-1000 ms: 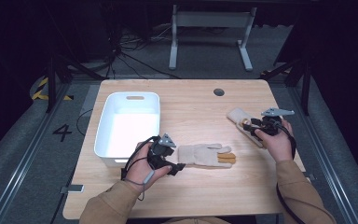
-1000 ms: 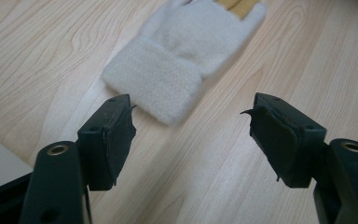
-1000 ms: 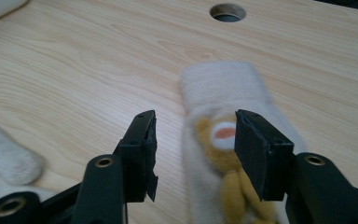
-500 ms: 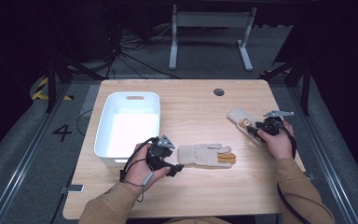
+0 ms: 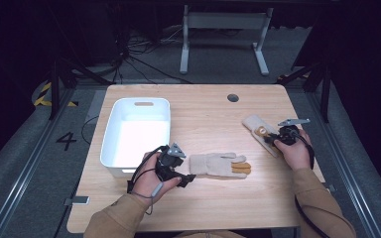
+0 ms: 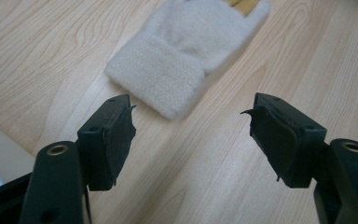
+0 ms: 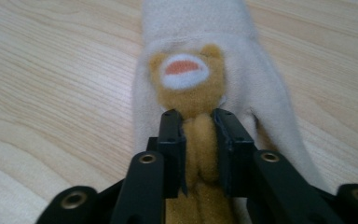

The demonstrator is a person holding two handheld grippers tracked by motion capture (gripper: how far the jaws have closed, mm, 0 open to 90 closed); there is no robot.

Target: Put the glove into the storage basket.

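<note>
Right gripper (image 7: 199, 122) on glove (image 7: 205, 88)

Ahead of the left gripper (image 6: 193, 135), the cream glove's (image 6: 191, 51) fingers run off the top edge. The right gripper (image 7: 199, 140) hides the bear patch's (image 7: 191, 88) lower part.
</note>
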